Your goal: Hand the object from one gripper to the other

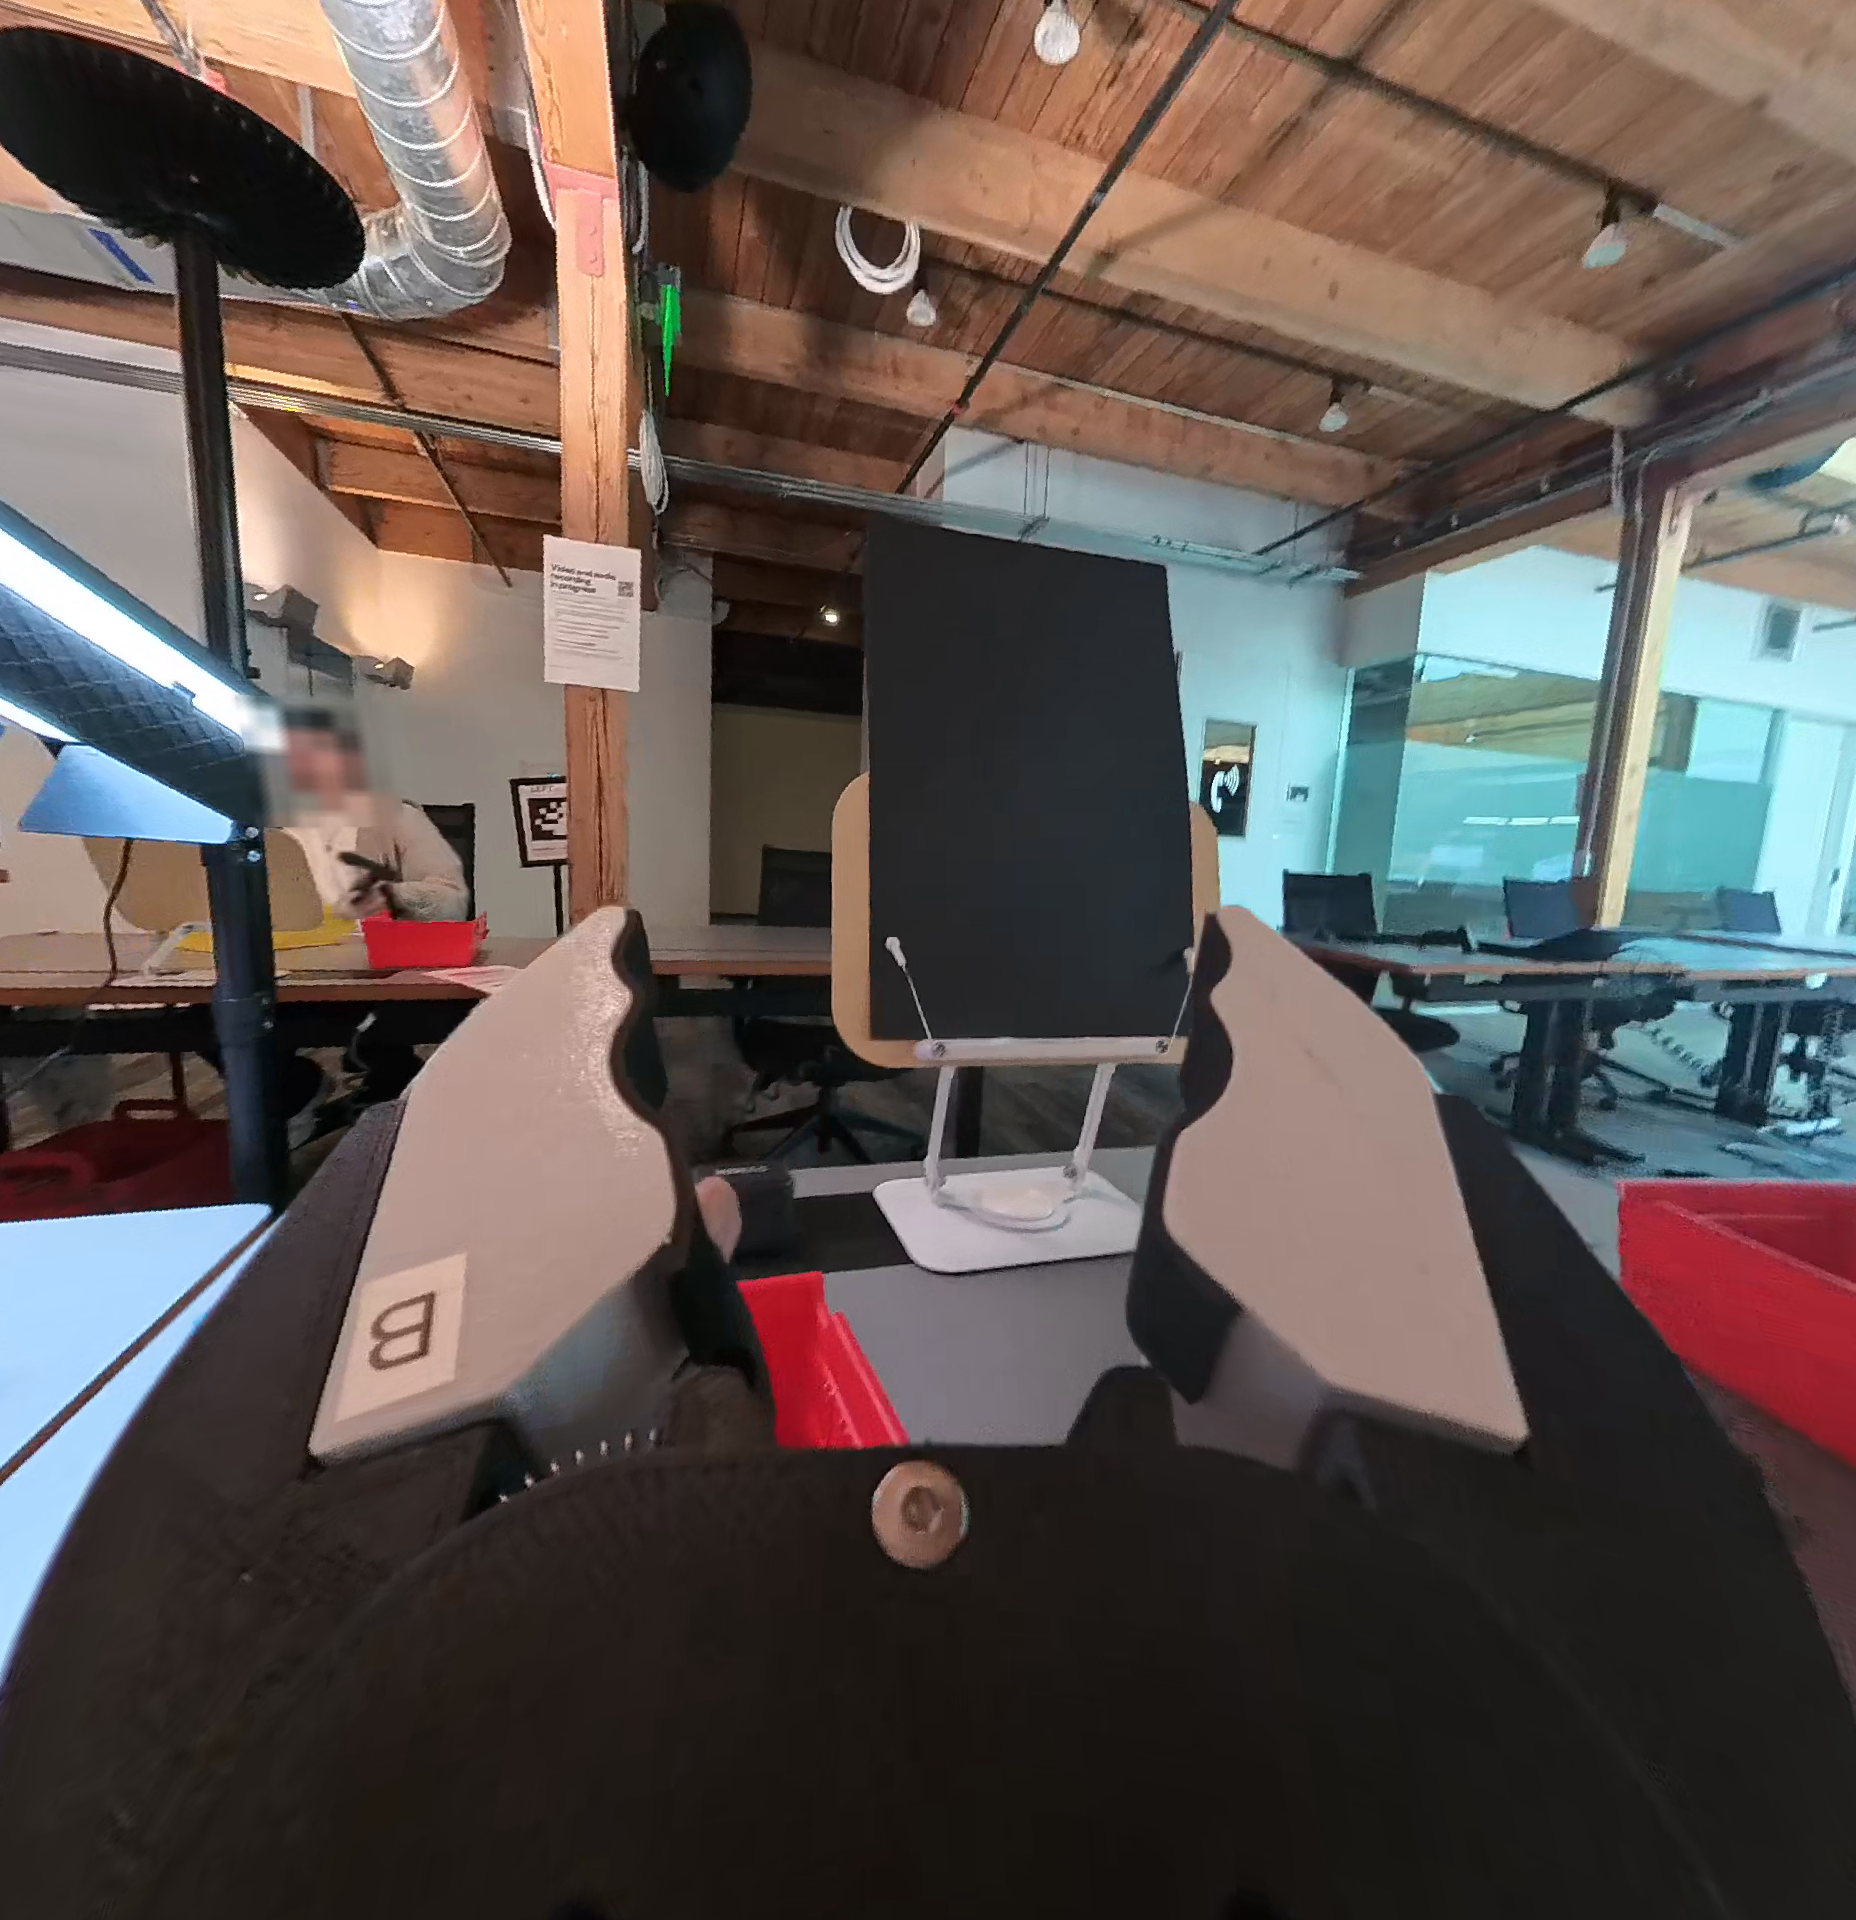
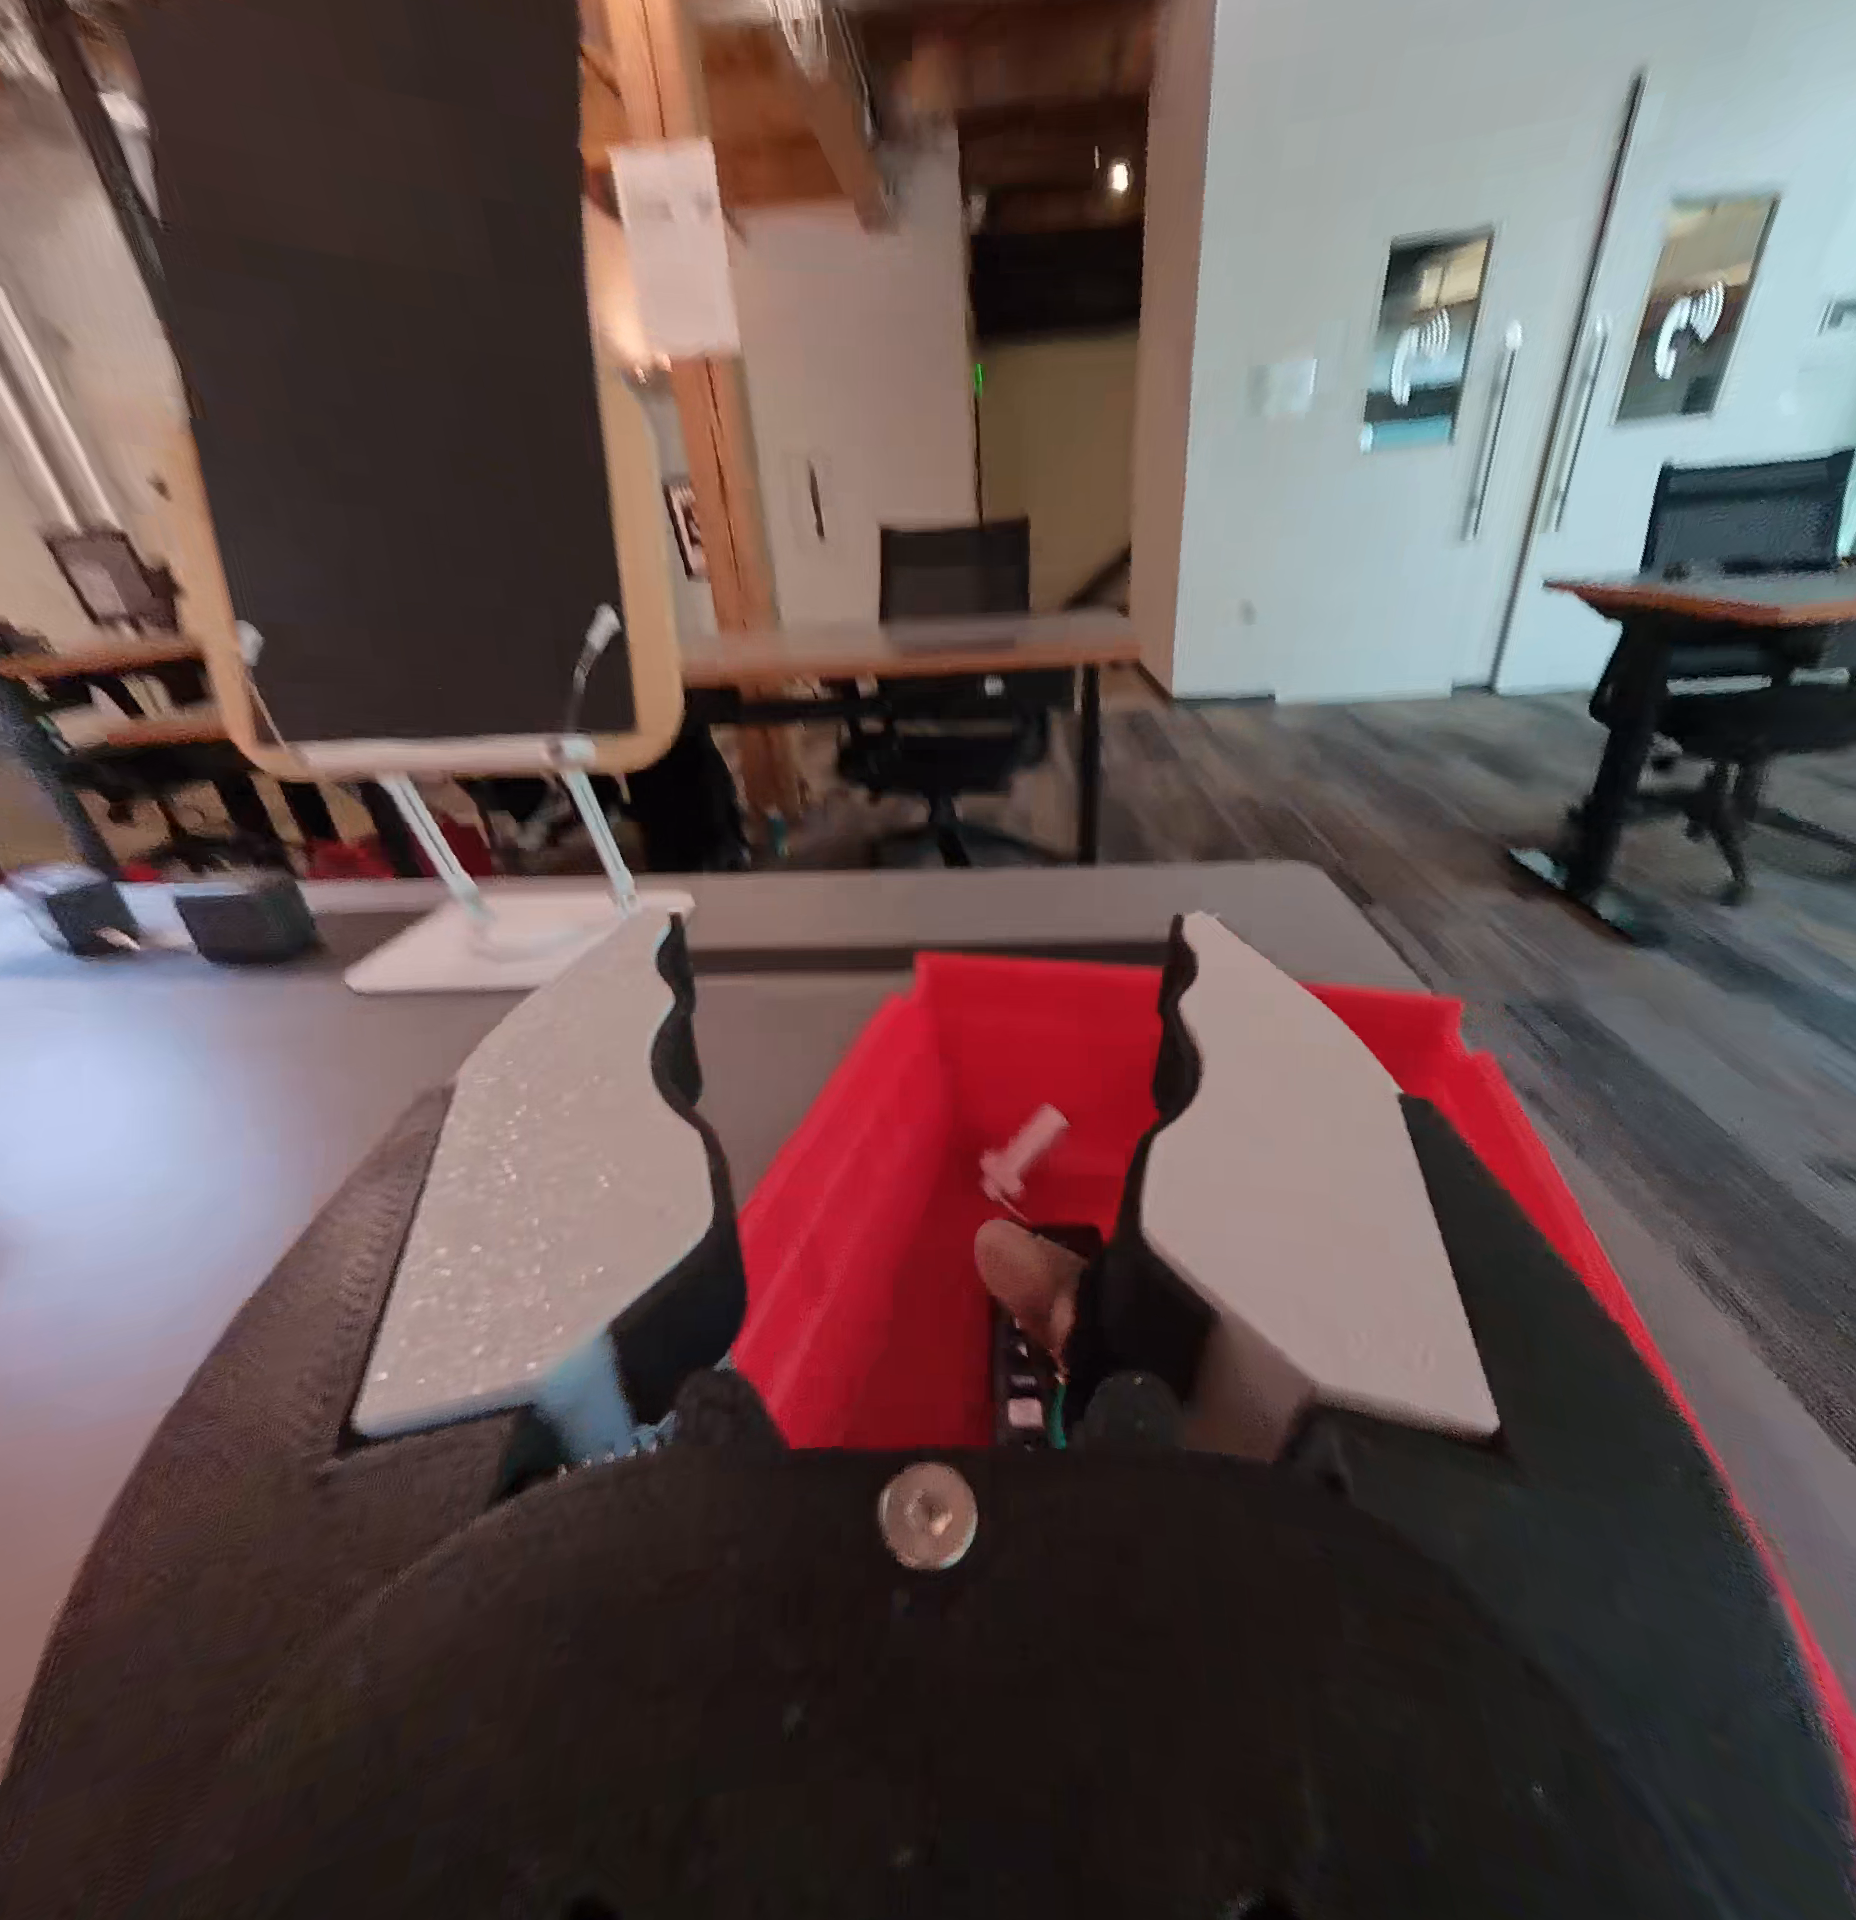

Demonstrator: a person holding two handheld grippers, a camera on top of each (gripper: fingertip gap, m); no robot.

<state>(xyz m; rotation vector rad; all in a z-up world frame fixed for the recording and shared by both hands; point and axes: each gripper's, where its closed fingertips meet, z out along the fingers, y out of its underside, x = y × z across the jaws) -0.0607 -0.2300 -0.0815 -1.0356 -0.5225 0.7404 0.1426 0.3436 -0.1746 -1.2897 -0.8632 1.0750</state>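
My left gripper [image 1: 924, 971] is open and empty, held level above the grey table [image 1: 997, 1340] and facing a black board on a white stand [image 1: 1023, 790]. My right gripper [image 2: 924, 951] is open and empty, tilted down over a red bin [image 2: 903, 1226] that lies between its fingers. In that bin lie a small white plastic part [image 2: 1023, 1148], a brown rounded piece [image 2: 1023, 1283] and a dark piece with a green wire, partly hidden behind my right finger. Neither gripper touches them. Neither gripper shows in the other's view.
In the left wrist view a red bin [image 1: 825, 1371] sits just below the fingers and another red bin [image 1: 1765, 1299] at the right. A lamp pole [image 1: 228, 831] stands left. A person [image 1: 373, 862] sits at a far desk. Small dark boxes [image 2: 243, 914] sit on the table near its back left. The left gripper's tips are roughly 60 cm from the right gripper's.
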